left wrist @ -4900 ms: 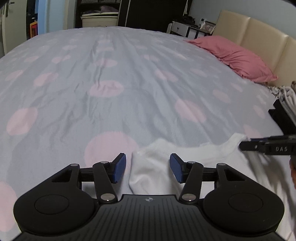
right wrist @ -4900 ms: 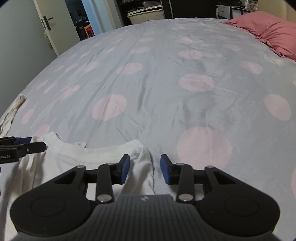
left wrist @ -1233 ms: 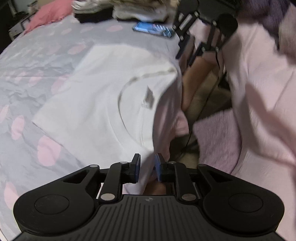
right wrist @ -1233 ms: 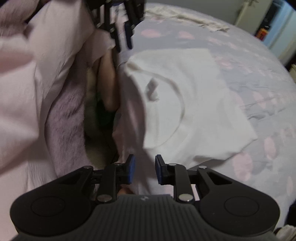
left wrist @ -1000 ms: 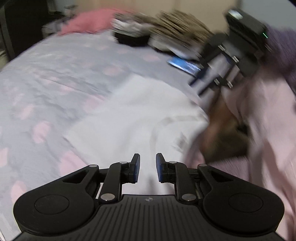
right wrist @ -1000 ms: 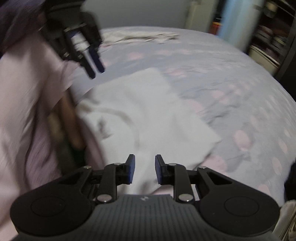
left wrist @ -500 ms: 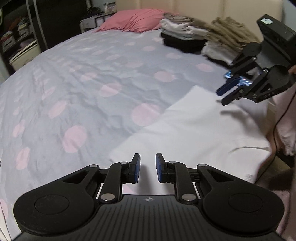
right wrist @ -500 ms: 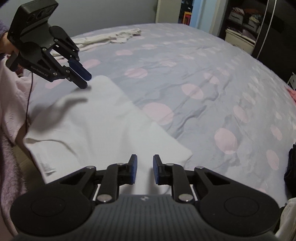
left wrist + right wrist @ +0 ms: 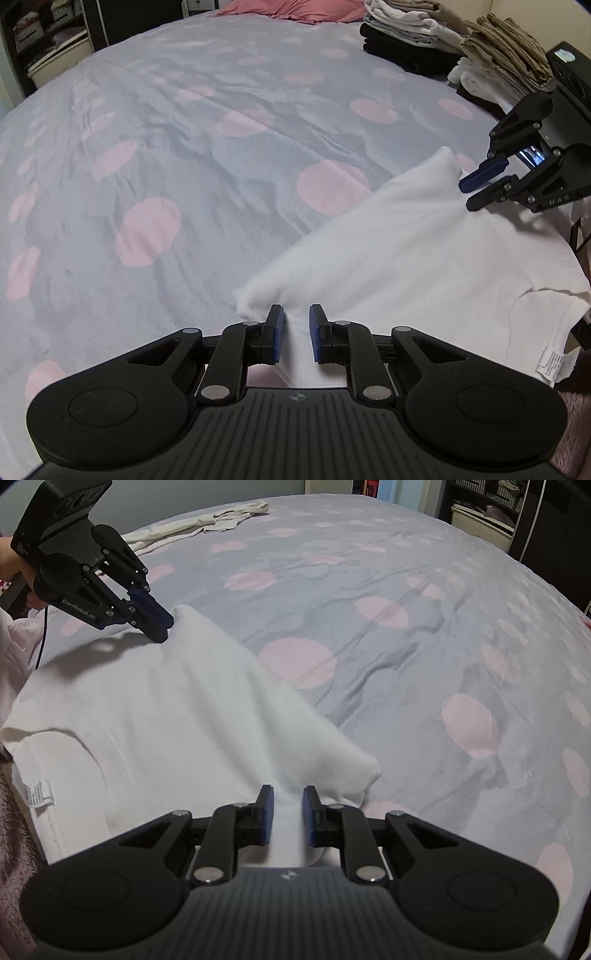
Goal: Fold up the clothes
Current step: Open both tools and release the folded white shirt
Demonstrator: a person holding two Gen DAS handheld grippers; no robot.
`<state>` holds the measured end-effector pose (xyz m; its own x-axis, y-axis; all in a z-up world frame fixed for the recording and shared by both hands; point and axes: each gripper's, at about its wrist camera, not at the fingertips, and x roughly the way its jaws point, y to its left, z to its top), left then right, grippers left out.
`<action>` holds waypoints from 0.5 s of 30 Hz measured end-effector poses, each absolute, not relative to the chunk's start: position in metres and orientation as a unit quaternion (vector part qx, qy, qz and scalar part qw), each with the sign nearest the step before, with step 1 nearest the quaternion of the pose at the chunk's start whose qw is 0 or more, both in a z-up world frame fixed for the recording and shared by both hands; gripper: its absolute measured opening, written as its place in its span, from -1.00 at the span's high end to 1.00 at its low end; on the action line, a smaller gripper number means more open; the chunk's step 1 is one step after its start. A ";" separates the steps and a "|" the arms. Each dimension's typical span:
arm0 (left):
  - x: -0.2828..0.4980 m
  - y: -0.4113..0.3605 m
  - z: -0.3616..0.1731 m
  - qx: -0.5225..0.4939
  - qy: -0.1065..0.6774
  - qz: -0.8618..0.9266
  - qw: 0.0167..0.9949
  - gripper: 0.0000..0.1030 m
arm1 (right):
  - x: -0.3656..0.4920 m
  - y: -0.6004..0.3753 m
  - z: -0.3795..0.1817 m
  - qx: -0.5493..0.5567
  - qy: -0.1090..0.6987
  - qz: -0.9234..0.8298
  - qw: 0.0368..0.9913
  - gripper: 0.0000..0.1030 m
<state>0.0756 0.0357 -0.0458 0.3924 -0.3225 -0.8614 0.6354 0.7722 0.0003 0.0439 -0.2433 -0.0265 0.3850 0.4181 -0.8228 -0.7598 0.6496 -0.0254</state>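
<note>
Grey bedding with pink dots [image 9: 192, 155] filled most of both views, and on its near edge lay the white T-shirt [image 9: 159, 716], doubled over itself with the neckline and care tag hanging toward the bed's side. We held one far corner of the fold in each tool: our left gripper [image 9: 294, 334] had its blue pads pressed onto a bunched corner of cloth, and our right gripper [image 9: 287, 818] was pinching the opposite corner the same way, each corner lifted slightly off the bedding. Folded stacks of clothes [image 9: 436, 37] sat farther up the bed near a pink pillow [image 9: 291, 9], and a pale loose garment [image 9: 207, 524] lay by the far edge. Our worry was the collar end, which drooped past the mattress; a pull toward us could have dragged the whole shirt off, and uneven tension between the two corners would have skewed the crease. The thin pinch might also have let one layer slip free. On the left tool's side we read "GenRobot.AI" [image 9: 79, 609]; on the right tool, "DAS" [image 9: 554, 201]. The care tag [image 9: 37, 794] carried print too small to read.
</note>
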 end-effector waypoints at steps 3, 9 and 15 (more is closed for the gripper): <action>0.073 0.035 -0.042 0.165 0.462 -0.288 0.823 0.72 | 0.039 -0.245 -0.018 -0.196 0.409 0.359 0.815 0.65; 0.041 0.038 -0.018 0.151 0.431 -0.297 0.838 0.72 | 0.002 -0.253 0.010 -0.184 0.379 0.364 0.830 0.61; 0.010 0.035 -0.015 0.150 0.441 -0.305 0.831 0.72 | -0.029 -0.256 0.004 -0.199 0.402 0.368 0.815 0.62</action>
<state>0.0104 0.0353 -0.0145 0.4253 -0.3737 -0.8243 0.6391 0.7689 -0.0188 -0.0285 -0.2563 0.0040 0.4067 0.4392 -0.8011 -0.7594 0.6500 -0.0292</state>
